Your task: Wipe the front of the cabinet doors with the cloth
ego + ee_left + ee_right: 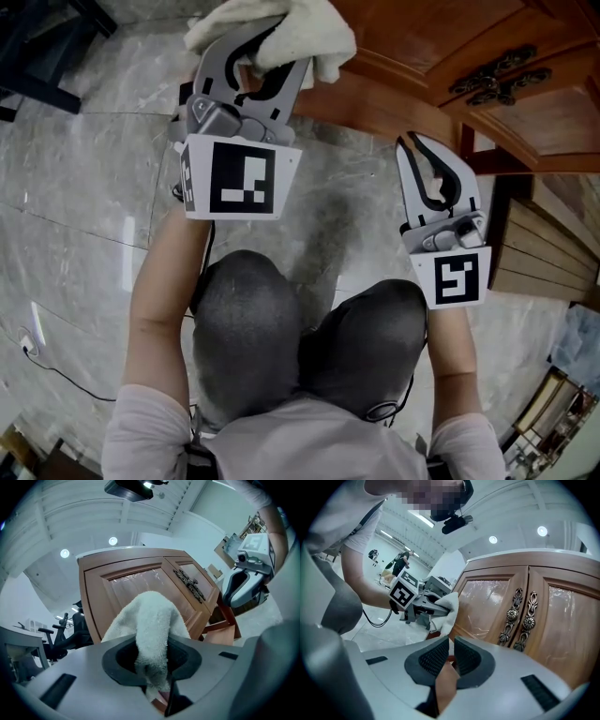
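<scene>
A white terry cloth [286,33] is bunched in my left gripper [265,56], which is shut on it and held up at the left door of the brown wooden cabinet [412,47]. In the left gripper view the cloth [152,620] hangs over the jaws in front of the door panel [126,590]; whether it touches the wood I cannot tell. My right gripper [410,141] hangs lower and to the right, shut and holding nothing. Its own view shows the jaws [451,651] nearly touching, with the ornate metal handles [520,618] ahead.
The person crouches on grey marble floor [84,187], knees [244,319] close below the grippers. A slatted wooden piece [544,253] stands at the right beside the cabinet's leg [229,620]. Dark furniture [47,56] sits at the far left, and a cable [56,370] trails on the floor.
</scene>
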A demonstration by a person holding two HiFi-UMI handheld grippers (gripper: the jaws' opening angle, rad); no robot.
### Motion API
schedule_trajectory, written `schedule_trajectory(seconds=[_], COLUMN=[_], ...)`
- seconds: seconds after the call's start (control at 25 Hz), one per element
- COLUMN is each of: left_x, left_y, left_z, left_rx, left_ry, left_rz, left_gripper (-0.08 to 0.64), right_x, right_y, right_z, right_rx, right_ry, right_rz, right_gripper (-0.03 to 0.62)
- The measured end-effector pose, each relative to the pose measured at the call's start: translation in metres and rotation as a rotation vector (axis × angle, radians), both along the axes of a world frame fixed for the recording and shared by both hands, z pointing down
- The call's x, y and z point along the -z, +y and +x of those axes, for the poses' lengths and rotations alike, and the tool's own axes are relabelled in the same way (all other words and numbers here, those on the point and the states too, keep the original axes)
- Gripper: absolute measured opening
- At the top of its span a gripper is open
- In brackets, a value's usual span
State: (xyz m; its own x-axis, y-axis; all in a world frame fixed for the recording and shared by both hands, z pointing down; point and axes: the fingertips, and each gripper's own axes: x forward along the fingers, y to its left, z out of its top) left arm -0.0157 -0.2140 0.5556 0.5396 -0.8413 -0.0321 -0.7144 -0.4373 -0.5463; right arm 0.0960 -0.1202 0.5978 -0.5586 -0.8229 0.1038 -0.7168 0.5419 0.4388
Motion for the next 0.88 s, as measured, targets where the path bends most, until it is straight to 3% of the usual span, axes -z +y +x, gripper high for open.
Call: schedule_trajectory(seconds=[0.88], left_x=[0.0], left_y=[0.018], left_z=[0.122], left_rx=[-0.139], left_ry=[-0.017], left_rz=[0.032], left_gripper=[0.114], right_x=[-0.01], right_y=[0.012], right_z=[0.078], right_rx=[-0.048], right_ry=[-0.071], right_rz=[0.012], right_gripper=[0.057])
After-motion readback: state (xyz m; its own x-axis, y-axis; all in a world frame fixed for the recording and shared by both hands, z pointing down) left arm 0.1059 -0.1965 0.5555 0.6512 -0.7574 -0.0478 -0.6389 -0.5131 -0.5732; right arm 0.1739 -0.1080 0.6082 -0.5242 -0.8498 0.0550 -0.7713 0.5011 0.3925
